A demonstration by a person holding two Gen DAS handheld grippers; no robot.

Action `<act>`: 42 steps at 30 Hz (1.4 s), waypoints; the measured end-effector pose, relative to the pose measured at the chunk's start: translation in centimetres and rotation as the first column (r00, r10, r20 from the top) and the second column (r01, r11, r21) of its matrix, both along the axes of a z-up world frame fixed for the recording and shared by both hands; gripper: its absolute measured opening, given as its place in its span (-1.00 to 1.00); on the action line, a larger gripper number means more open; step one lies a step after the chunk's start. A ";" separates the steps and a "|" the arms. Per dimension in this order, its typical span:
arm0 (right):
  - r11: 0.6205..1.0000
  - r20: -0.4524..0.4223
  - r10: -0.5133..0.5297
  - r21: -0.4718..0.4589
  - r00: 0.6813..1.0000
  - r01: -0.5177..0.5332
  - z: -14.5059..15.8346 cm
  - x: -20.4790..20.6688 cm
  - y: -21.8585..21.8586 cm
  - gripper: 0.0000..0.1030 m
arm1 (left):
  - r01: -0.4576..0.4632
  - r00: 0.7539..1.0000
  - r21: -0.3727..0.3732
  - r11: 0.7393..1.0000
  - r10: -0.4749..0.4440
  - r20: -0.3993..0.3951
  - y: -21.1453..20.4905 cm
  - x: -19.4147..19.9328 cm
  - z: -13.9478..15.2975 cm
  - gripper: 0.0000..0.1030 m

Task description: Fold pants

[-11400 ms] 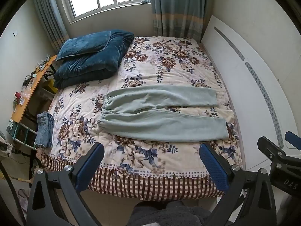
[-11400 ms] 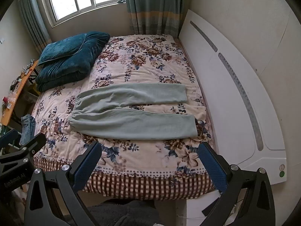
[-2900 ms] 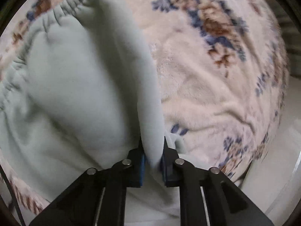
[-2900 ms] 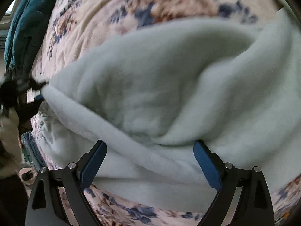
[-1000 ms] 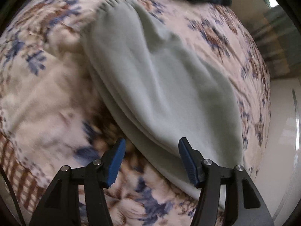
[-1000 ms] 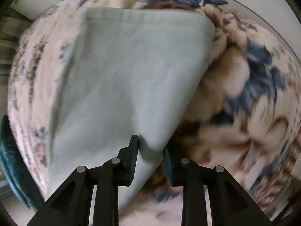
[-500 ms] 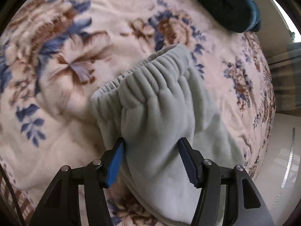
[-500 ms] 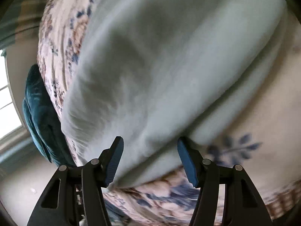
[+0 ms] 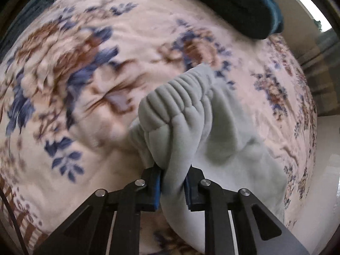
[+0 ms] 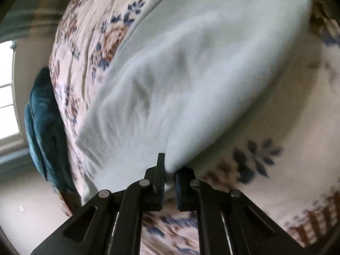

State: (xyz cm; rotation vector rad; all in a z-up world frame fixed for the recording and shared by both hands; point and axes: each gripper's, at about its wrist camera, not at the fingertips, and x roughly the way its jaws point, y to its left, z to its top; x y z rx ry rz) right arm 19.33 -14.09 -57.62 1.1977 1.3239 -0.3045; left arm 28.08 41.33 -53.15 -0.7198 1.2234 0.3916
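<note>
Pants [image 9: 223, 140], pale green fleece, lay on the floral bedspread [image 9: 63, 85] and both of our grippers had hold of them. Our left gripper [image 9: 172, 183] was clamped on a bunched wad of fabric just below the ribbed elastic waistband [image 9: 176, 97]; blue pads pressed tight on the cloth, waistband puckered up in front of the fingers. The rest of the garment ran away to the right across the bedspread. Dark teal quilt [image 9: 233, 2] sat folded at the top of the left wrist view, apart from the pants, near the waistband end. White bed board [image 9: 327, 170] showed at the far right edge.

Our right gripper [image 10: 169, 180] was pinched on a lower edge of the pants [image 10: 191, 74], fingers nearly together with a thin fold of fleece between them. The fabric spread wide above the fingers and hid most of the bedspread [image 10: 286, 138] behind it. Same teal quilt [image 10: 42, 123] appeared at the left of that view, beside a window [image 10: 6, 97]. Checked bed skirt [image 10: 318, 218] showed at the lower right. Both views were motion-blurred, so finer fold layers could not be told.
</note>
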 end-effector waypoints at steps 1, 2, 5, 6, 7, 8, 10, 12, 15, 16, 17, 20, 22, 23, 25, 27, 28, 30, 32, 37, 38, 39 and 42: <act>1.000 -0.017 0.019 -0.004 1.000 -0.019 -0.2 -0.4 0.2 -0.84 | -0.004 1.000 -0.012 1.000 0.003 -0.015 0.0 0.0 -0.7 -0.70; 0.999 -0.038 0.034 -0.013 0.999 -0.035 -0.9 -0.8 0.4 -0.83 | 0.006 0.999 -0.035 0.999 -0.008 -0.046 0.3 0.1 -2.1 -0.69; 0.998 -0.091 0.046 0.034 0.995 -0.043 -4.2 -1.0 0.2 -0.79 | 0.002 0.999 -0.075 0.997 -0.006 -0.054 0.6 0.1 -2.8 -0.56; 0.998 -0.102 0.053 0.042 0.993 -0.049 -4.8 -0.9 0.2 -0.72 | 0.013 0.998 -0.071 0.997 -0.017 -0.060 0.5 0.0 -2.2 -0.44; 0.997 -0.101 0.055 0.059 0.993 -0.050 -5.1 -0.6 0.1 -0.68 | 0.024 0.998 -0.061 0.998 -0.027 -0.061 0.2 -0.4 -1.3 -0.41; 0.995 -0.105 0.085 0.069 0.991 -0.078 -4.9 -0.2 0.2 -0.63 | 0.030 0.998 -0.050 0.998 -0.033 -0.052 -0.2 -1.1 -0.1 -0.41; 0.984 -0.128 0.175 0.037 0.976 -0.172 -3.7 0.3 0.8 -0.02 | 0.054 0.998 -0.005 0.999 -0.055 -0.038 -1.7 -2.9 2.6 -0.36; 0.963 -0.118 0.269 0.003 0.956 -0.270 -1.4 0.3 1.6 0.07 | 0.135 0.991 0.068 0.989 -0.134 -0.020 -4.2 -4.1 5.7 -0.31; 0.886 -0.082 0.446 -0.097 0.891 -0.453 2.7 1.0 3.5 0.12 | 0.289 0.956 0.173 0.941 -0.293 -0.004 -8.3 -3.0 8.5 0.17; 0.863 -0.062 0.486 -0.126 0.872 -0.490 3.8 1.8 4.3 0.12 | 0.364 0.927 0.205 0.908 -0.374 0.010 -10.4 -1.4 9.3 0.24; 0.823 -0.037 0.546 -0.160 0.837 -0.545 4.8 3.1 5.2 0.12 | 0.406 0.906 0.243 0.881 -0.422 0.017 -11.8 0.2 9.6 0.24; 0.715 0.036 0.685 -0.225 0.728 -0.662 6.4 9.1 7.7 0.12 | 0.494 0.853 0.299 0.816 -0.522 0.015 -14.7 5.3 8.5 0.25; 0.627 0.071 0.768 -0.289 0.637 -0.724 6.3 14.1 9.3 0.12 | 0.551 0.820 0.290 0.782 -0.572 -0.016 -16.2 9.6 6.4 0.25; 0.582 0.072 0.803 -0.316 0.592 -0.750 6.1 16.4 10.2 0.12 | 0.560 0.817 0.305 0.770 -0.574 -0.051 -16.6 11.6 5.3 0.25; 0.472 0.102 0.878 -0.342 0.467 -0.813 5.4 21.4 12.7 0.12 | 0.570 0.813 0.312 0.760 -0.577 -0.079 -16.5 13.8 3.9 0.25; 0.334 0.127 0.943 -0.349 0.309 -0.876 4.7 25.2 15.8 0.12 | 0.549 0.831 0.304 0.778 -0.547 -0.101 -15.8 15.2 2.6 0.24; 0.258 0.126 0.966 -0.347 0.227 -0.902 4.2 26.5 17.5 0.12 | 0.545 0.835 0.292 0.786 -0.540 -0.106 -15.6 15.4 2.1 0.24; 0.115 0.106 0.991 -0.335 0.084 -0.935 3.1 28.4 20.5 0.12 | 0.525 0.850 0.286 0.802 -0.511 -0.129 -14.9 15.4 1.1 0.25; 0.000 0.057 0.998 -0.325 -0.020 -0.946 1.5 28.8 22.4 0.08 | 0.506 0.863 0.265 0.821 -0.482 -0.154 -13.8 15.4 -0.3 0.24; 0.072 0.019 0.997 -0.322 0.070 -0.944 -0.4 29.9 22.2 -0.84 | 0.465 0.885 0.271 0.843 -0.432 -0.177 -11.5 14.7 -2.2 0.24; 0.142 0.045 0.990 -0.327 0.135 -0.934 -0.4 30.5 21.1 -0.85 | 0.457 0.889 0.265 0.849 -0.426 -0.169 -11.0 14.6 -2.3 0.24; 0.236 0.062 0.972 -0.315 0.228 -0.919 -0.7 31.0 19.4 -0.85 | 0.455 0.890 0.260 0.851 -0.425 -0.165 -10.7 14.5 -2.5 0.24; 0.474 0.046 0.880 -0.161 0.473 -0.866 -4.0 31.4 14.9 -0.85 | 0.463 0.886 0.265 0.846 -0.430 -0.173 -10.7 14.7 -2.5 0.25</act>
